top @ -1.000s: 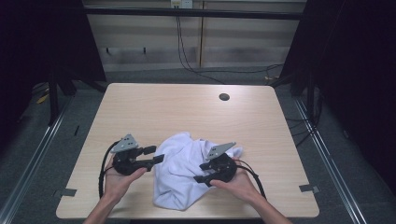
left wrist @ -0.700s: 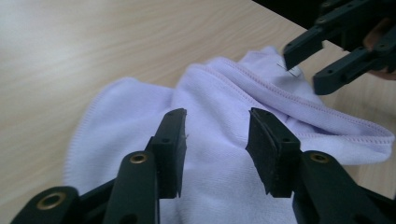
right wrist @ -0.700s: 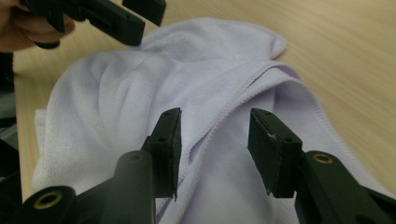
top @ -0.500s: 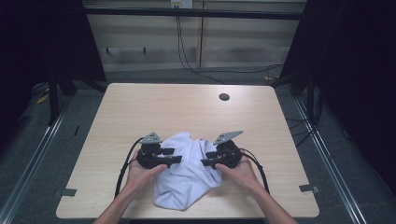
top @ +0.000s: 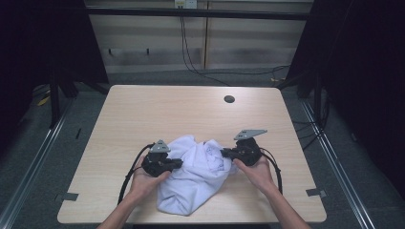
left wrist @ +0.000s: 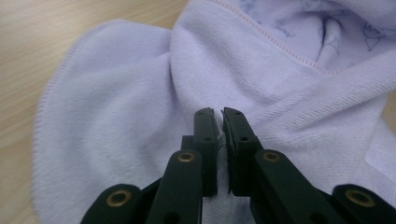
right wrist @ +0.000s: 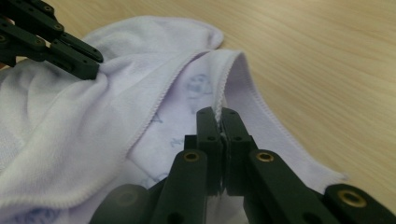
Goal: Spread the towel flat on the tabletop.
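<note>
Jaws of both grippers have just been closing and now pinch cloth. On the left gripper they stand narrow, with a thin fold of the white garment caught between the pads. On the right gripper they are pressed almost together on a hemmed edge of the same garment, the stitched rim rising just above the tips.

This garment lies crumpled near the front edge of the tabletop, roughly midway between the two hands. It is a soft, towelling-like fabric, plain on the outside and with a faint blue print on the inner face, which shows where the folds open. In the high view the left gripper bites the left side of the heap and the right gripper the upper right side.

By the look of it, the step in hand is taking hold at two separate points so the piece can be opened out. The next move probably calls for lifting and drawing the hands apart, evenly, so the folds fall free; a thin pinch on loose fabric could slip if pulled too fast.

Farther off, a small dark round hole sits in the far part of the tabletop, well apart from the work.
</note>
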`<state>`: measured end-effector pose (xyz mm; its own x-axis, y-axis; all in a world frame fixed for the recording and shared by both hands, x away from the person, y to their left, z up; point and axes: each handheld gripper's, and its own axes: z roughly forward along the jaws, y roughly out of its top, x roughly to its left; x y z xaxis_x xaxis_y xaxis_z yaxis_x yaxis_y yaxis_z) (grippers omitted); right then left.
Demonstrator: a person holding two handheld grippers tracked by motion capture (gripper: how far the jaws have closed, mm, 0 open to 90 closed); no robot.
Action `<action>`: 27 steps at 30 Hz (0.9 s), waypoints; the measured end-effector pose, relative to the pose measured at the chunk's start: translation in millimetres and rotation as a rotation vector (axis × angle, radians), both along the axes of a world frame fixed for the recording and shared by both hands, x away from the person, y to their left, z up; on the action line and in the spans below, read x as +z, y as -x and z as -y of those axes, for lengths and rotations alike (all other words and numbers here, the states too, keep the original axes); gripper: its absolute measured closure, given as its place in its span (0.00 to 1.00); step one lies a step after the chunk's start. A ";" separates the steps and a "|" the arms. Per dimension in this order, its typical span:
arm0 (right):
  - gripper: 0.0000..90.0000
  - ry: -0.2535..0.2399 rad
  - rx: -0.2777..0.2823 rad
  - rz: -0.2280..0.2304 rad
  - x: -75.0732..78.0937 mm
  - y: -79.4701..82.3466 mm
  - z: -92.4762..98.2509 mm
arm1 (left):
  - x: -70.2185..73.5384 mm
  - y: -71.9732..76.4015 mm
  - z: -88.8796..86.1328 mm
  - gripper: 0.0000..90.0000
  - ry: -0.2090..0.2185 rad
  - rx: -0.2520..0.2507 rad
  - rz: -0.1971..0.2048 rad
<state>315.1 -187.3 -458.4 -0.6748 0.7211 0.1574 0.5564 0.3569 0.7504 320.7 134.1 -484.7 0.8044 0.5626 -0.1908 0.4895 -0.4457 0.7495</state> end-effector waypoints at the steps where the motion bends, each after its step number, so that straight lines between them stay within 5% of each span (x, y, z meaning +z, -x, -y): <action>1: 0.98 0.000 0.000 0.000 0.0 0.0 0.0 | 0.0 0.0 0.0 0.95 0.000 0.000 0.000; 4: 0.98 -0.021 -0.079 0.020 7.3 0.3 20.1 | 2.6 -1.4 -8.2 0.95 0.026 0.012 0.004; 10: 0.98 -0.031 -0.146 0.054 16.4 11.6 43.4 | 14.0 5.6 -23.5 0.95 0.089 0.030 0.026; 13: 0.98 -0.035 -0.134 0.056 17.1 28.7 52.6 | 25.2 18.2 -31.9 0.95 0.136 0.004 0.030; 16: 0.98 0.016 -0.080 0.003 3.2 59.9 55.2 | 23.5 29.7 -30.7 0.95 0.112 -0.032 0.016; 19: 0.97 0.043 -0.065 -0.043 -7.8 70.9 54.4 | 17.2 34.2 -26.9 0.94 0.085 -0.052 -0.014; 21: 0.79 0.073 -0.057 -0.055 -14.3 74.2 54.0 | 15.3 33.5 -23.6 0.94 0.074 -0.047 -0.016; 23: 0.60 0.038 -0.076 -0.045 -9.4 66.4 53.6 | 12.5 29.9 -21.5 0.93 0.065 -0.041 -0.021; 27: 0.49 -0.015 -0.070 0.011 -1.6 41.4 41.0 | 7.2 24.4 -18.3 0.92 0.057 -0.037 -0.033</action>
<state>273.6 -228.4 -460.0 -0.6246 0.7640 0.1616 0.5714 0.3061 0.7614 296.3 152.4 -477.4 0.8174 0.5197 -0.2486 0.4982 -0.4212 0.7578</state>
